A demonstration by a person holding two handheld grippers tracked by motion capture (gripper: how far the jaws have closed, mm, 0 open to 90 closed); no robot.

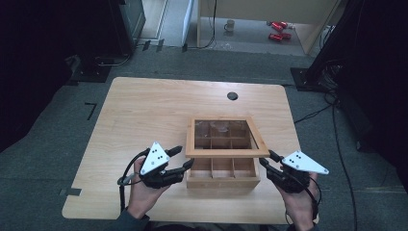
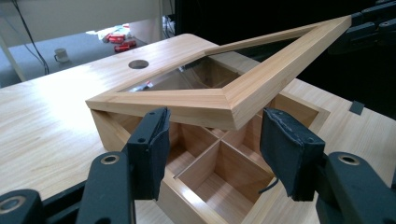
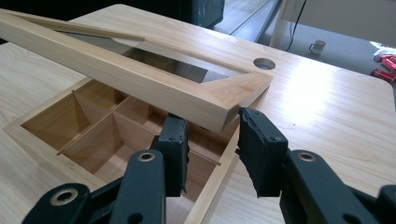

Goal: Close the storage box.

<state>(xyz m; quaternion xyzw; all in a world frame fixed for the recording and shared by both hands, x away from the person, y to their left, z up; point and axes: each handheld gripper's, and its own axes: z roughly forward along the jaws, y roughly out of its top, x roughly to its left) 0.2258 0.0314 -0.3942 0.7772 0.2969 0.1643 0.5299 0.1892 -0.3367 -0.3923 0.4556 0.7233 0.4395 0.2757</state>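
A: Item one?
B: Wooden box (image 1: 223, 174), divided into compartments, near the front edge of the worktop (image 1: 144, 110). Its lid (image 1: 226, 137), a wooden frame with a clear pane, is raised at the front and tilts over the open compartments.

A: Left claw (image 1: 182, 159)?
B: At the lid's front left corner. In the left gripper view the jaws stand apart on either side of that corner, below its underside, with the pads not pressing on it; open.

A: Right claw (image 1: 269, 159)?
B: At the lid's front right corner. In the right gripper view the corner sits just above and between the jaws; whether the pads press on it I cannot tell.

A: Surroundings?
B: Round hole (image 1: 232, 96) at the worktop's far side; mug (image 1: 230, 25) and red items (image 1: 277, 30) on the floor beyond.
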